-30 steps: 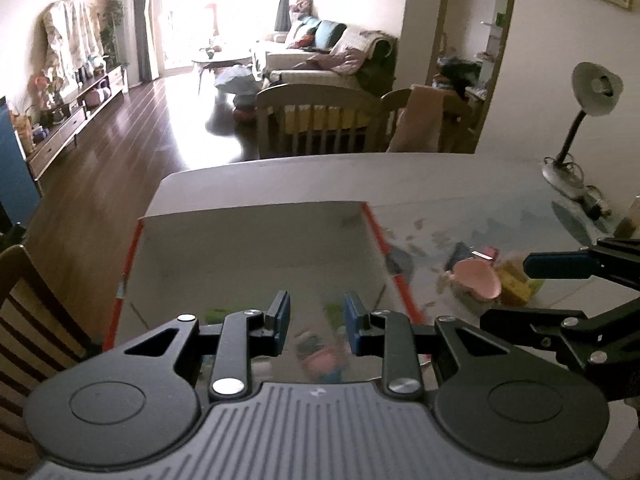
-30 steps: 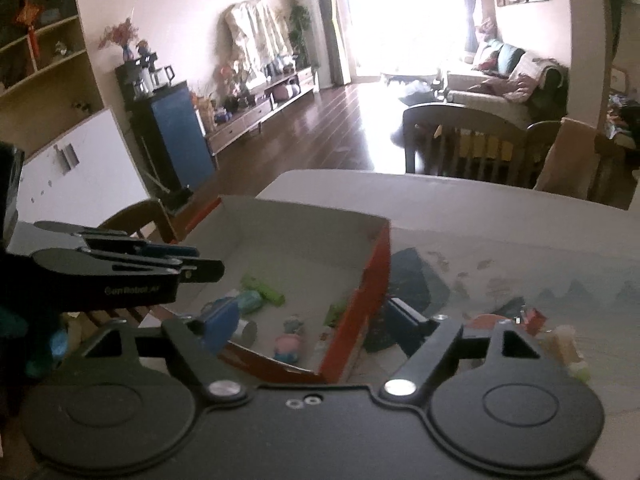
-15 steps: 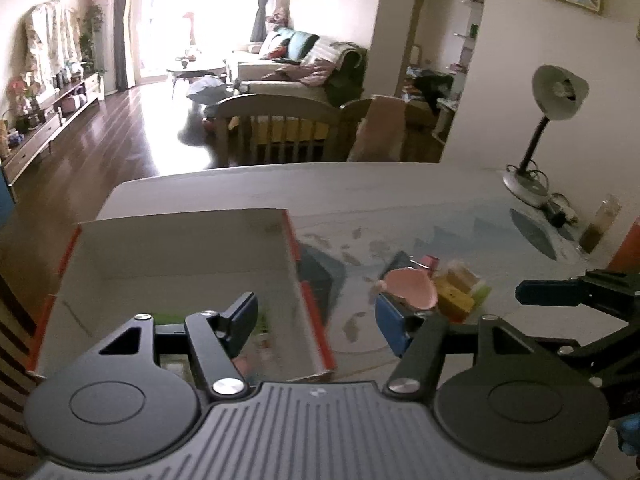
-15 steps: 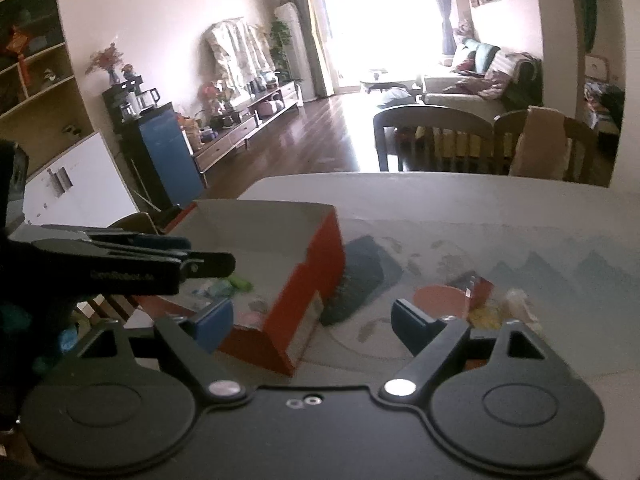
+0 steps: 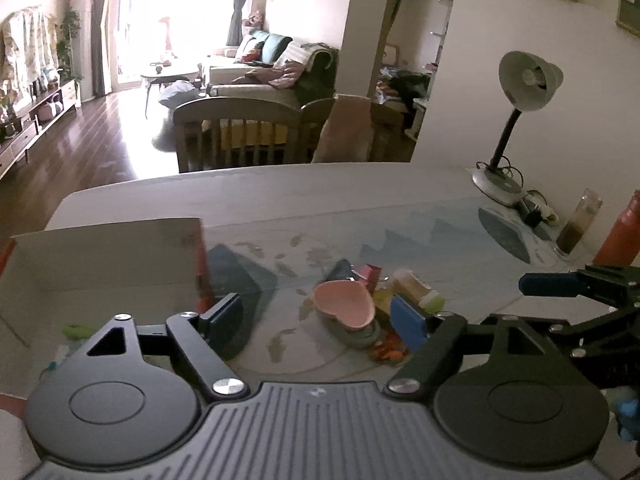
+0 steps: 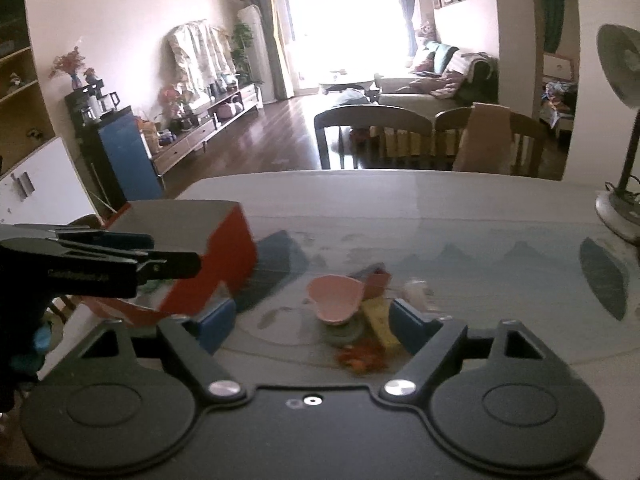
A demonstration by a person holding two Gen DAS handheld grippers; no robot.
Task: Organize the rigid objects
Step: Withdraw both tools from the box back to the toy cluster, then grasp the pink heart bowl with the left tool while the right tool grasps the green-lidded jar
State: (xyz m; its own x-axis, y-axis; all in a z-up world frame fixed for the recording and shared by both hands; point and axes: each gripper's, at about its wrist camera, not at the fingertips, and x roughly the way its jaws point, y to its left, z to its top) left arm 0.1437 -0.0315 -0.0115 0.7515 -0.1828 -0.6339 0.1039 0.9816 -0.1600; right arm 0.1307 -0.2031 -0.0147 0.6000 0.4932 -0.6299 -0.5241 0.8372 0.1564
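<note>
A pink heart-shaped dish tops a small clutter right of the red-sided box.

The heart-shaped dish is pink. The box has red outer walls and a pale grey-white inside. The counter wears a pale cloth printed with blue-grey mountain and leaf shapes. Each hand-held gripper is black with blue pads. The desk lamp is grey-green, and the bottle is orange-red.
</note>
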